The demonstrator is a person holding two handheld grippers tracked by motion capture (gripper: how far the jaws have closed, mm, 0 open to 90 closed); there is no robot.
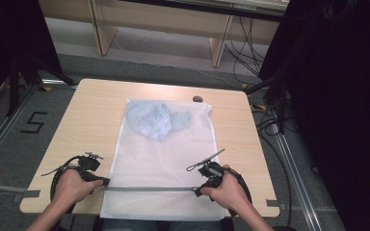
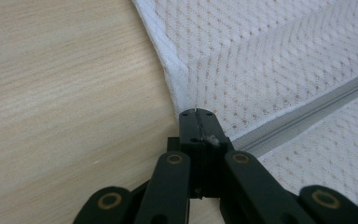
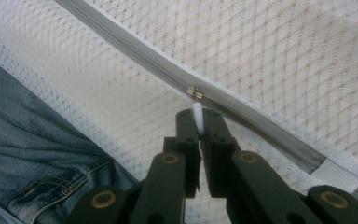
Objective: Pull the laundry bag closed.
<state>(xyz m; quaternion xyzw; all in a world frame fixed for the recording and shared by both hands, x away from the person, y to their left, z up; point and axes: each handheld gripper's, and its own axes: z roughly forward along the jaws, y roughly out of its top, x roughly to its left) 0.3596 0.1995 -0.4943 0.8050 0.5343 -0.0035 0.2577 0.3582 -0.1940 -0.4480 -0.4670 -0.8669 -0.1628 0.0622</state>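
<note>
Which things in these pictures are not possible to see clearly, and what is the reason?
- Light blue garment, high view: blurred by the mesh bag over it, so its kind is unclear.
- Small dark thing by the bag's far corner, high view: too small to identify.
- Bag's near edge, high view: cut off at the table edge.
- Zipper pull, right gripper view: mostly hidden inside the right claw.

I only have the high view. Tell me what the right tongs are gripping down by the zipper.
Observer: The right tongs are shut on the white pull tab hanging from the metal slider.
Operator: Now report the left tongs.
Observer: The left tongs are shut, pinching the mesh bag at its side seam, right beside the zipper.
Operator: Say what lies beyond the slider.
Observer: In the right gripper view the grey zipper runs on to a white end patch.
</note>
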